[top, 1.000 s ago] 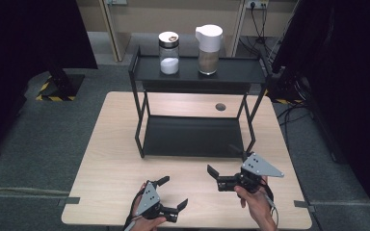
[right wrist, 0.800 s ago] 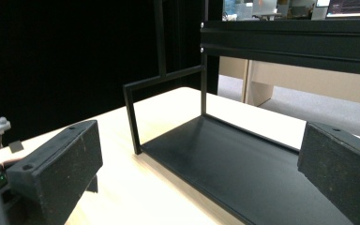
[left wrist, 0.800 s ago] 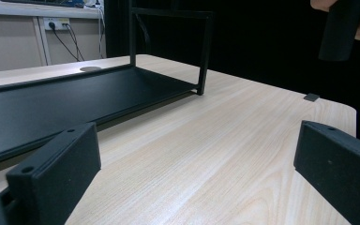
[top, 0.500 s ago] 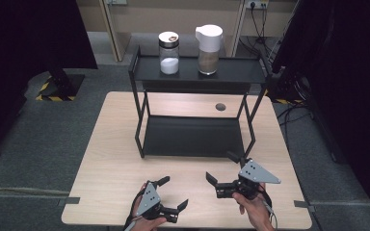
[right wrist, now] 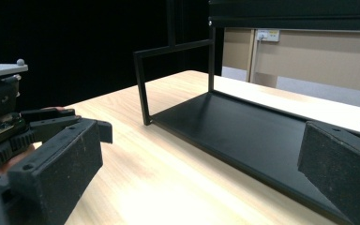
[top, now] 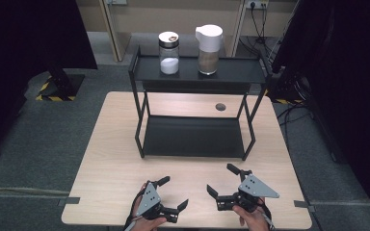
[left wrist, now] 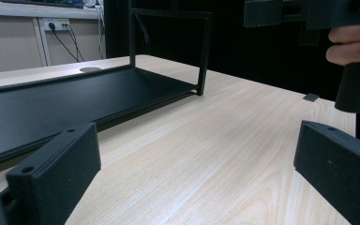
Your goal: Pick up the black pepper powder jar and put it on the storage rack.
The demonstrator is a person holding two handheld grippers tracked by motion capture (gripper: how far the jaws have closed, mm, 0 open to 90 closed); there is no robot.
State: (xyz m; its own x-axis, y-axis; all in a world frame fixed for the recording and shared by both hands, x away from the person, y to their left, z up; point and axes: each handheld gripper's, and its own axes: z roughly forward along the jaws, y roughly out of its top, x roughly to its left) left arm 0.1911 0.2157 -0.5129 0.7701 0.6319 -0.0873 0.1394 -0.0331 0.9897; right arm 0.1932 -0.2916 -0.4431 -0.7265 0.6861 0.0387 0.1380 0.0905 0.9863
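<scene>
Your left tongs (top: pixel 172 192) & right tongs (top: pixel 224 181) are both spread wide w/ nothing between the jaws, held just over the counter (top: pixel 115 163) near its front edge. The black rack (top: pixel 192 137) sits just beyond them mid-counter; the white-filled jar (top: pixel 169 53) & white-lidded jar (top: pixel 208 43) stand on its top shelf, well apart from both tongs.

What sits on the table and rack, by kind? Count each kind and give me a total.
Clear glass jar with white powder: 1
White-lidded jug with brown contents: 1
Black metal two-tier rack: 1
Black two-jaw grippers, left and right: 2
Total: 5
</scene>
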